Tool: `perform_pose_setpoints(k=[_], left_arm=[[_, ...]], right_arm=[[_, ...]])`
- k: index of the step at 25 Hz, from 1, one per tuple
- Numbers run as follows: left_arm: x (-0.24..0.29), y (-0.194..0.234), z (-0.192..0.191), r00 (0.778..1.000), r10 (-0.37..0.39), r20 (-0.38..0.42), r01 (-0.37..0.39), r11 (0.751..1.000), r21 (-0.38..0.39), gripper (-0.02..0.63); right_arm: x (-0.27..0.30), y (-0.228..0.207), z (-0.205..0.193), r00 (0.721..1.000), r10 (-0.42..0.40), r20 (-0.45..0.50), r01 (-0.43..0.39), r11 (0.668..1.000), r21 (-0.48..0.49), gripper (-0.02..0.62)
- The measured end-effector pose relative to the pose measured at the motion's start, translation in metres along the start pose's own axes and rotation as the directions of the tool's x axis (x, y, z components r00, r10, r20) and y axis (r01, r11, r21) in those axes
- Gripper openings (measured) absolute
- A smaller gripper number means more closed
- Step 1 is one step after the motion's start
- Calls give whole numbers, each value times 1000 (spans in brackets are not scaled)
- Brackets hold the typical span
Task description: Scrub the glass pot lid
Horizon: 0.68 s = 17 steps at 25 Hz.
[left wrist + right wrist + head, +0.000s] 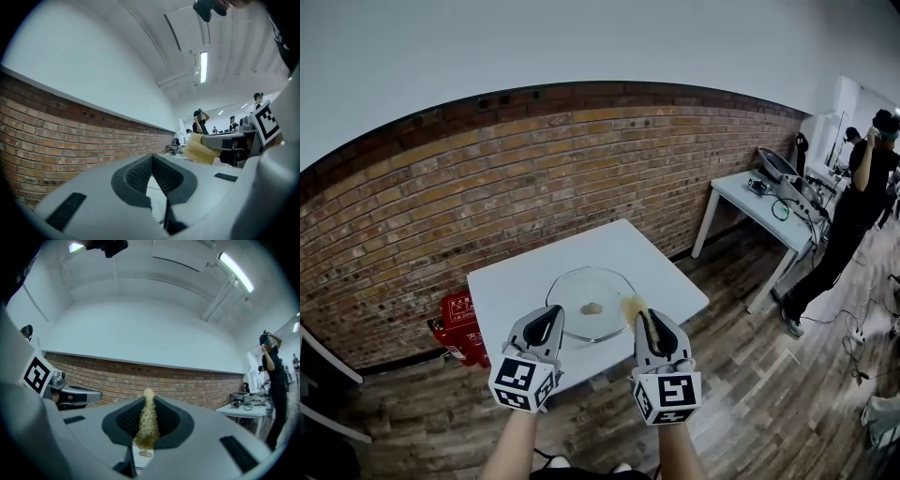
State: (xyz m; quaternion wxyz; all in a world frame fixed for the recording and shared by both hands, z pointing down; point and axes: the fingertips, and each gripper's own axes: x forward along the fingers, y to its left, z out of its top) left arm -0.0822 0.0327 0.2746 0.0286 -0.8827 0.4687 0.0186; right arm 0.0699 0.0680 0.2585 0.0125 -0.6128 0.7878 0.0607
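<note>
Glass lid lies flat on the white table, mid-frame in the head view, just beyond both claws. Right claw pinches a yellow scrubber at its lower-right rim. Left claw, closed and empty, sits lower left.

Clear, glossy glass on the pot lid; its knob pale brown, dull. White bench top smooth and matt. The scrubber is yellowish, a coarse open fibre mesh, rough. The left gripper and right gripper have smooth matt grey plastic shells; pads dark, finely ribbed, rubbery-looking. The wall is rough matt red brick. The floor is wood plank with a slight sheen.
</note>
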Motion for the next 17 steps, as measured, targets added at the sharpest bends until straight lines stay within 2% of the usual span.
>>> perform_pose_setpoints(k=[4, 17], left_arm=[[-1, 6, -1, 1000, 10, 10, -9, 999, -40, 9], [1, 4, -3, 1000, 10, 11, -9, 1000, -21, 9]], right_arm=[[2, 1, -1, 1000, -1, -3, 1, 1000, 0, 56], [5, 5, -5, 1000, 6, -4, -6, 1000, -10, 56]])
